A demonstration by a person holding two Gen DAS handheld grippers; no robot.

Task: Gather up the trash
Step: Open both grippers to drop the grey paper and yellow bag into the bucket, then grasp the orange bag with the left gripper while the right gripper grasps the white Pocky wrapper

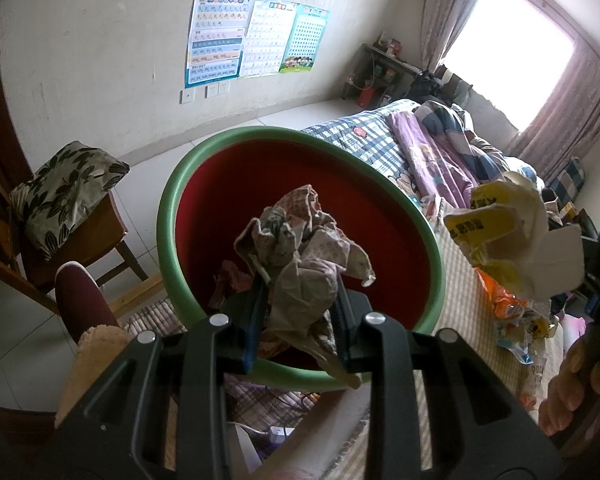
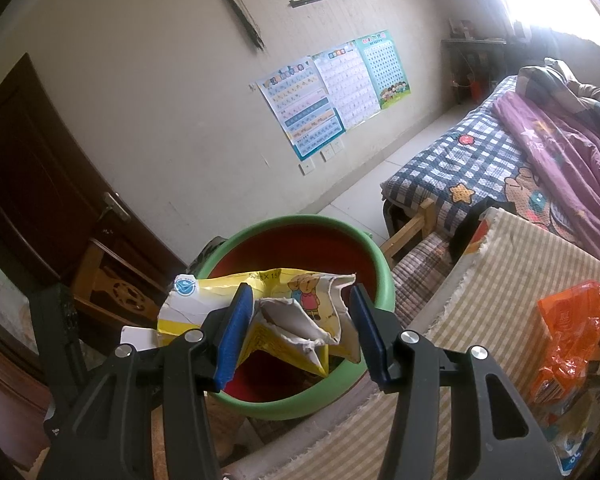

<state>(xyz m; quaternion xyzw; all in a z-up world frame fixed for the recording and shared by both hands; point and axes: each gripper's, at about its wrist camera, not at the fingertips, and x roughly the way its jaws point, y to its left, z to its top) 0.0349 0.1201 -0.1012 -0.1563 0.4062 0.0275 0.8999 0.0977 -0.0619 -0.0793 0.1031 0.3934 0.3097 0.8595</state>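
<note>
A red bin with a green rim stands beside the bed; it also shows in the right wrist view. My left gripper is shut on a crumpled printed paper and holds it over the bin's mouth. More crumpled paper lies inside the bin. My right gripper is shut on a torn yellow and white carton with cartoon bears, held above the bin's near rim. The carton also shows in the left wrist view.
An orange plastic wrapper and other wrappers lie on the striped mat at right. A wooden chair with a leaf-print cushion stands left of the bin. A checked bed, a dark door and wall posters lie beyond.
</note>
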